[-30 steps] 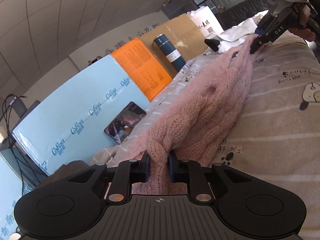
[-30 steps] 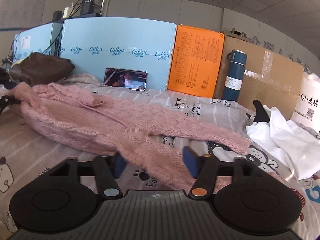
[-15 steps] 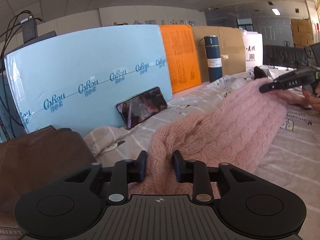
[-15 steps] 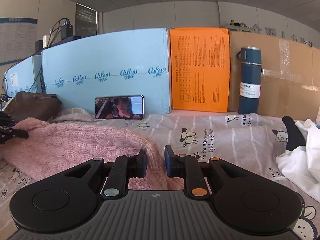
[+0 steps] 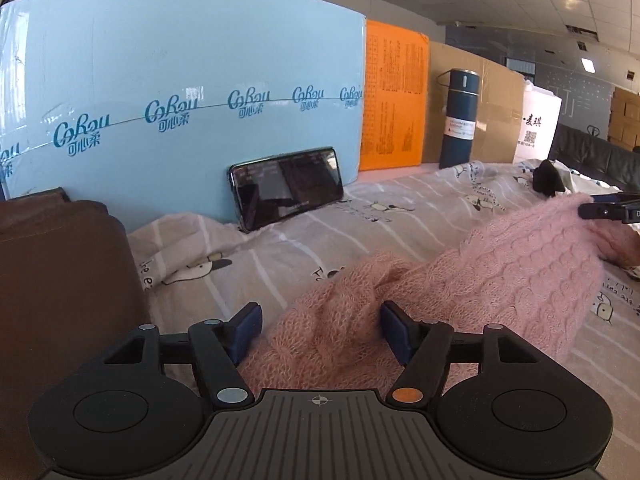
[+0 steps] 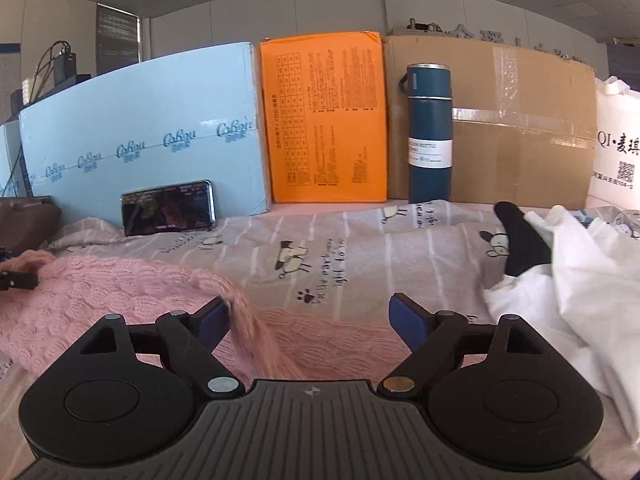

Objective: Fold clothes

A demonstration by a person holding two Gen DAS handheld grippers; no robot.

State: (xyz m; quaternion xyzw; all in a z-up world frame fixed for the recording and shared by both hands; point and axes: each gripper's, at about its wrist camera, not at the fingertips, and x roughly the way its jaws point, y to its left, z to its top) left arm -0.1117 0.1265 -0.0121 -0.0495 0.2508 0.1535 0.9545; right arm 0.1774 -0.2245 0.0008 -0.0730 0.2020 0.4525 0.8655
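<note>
A pink cable-knit sweater (image 5: pixel 500 268) lies folded lengthwise across the printed bedsheet (image 5: pixel 360 216). My left gripper (image 5: pixel 318 332) is open, its blue pads either side of the sweater's near end. In the right wrist view the sweater (image 6: pixel 100 296) stretches to the left. My right gripper (image 6: pixel 310 318) is open, with a loose sweater edge draped against its left pad (image 6: pixel 214 318). The right gripper's tip (image 5: pixel 608 210) shows at the sweater's far end in the left wrist view.
A phone (image 6: pixel 168 208) leans on a light blue foam board (image 6: pixel 140 136). An orange board (image 6: pixel 326 120), a cardboard box (image 6: pixel 512 128) and a blue flask (image 6: pixel 430 136) stand at the back. White clothes (image 6: pixel 572 280) and a black sock (image 6: pixel 520 244) lie right. A brown bag (image 5: pixel 60 280) sits left.
Both grippers have opened and let go of the sweater. The sweater has been carried over and now lies folded on the sheet.
</note>
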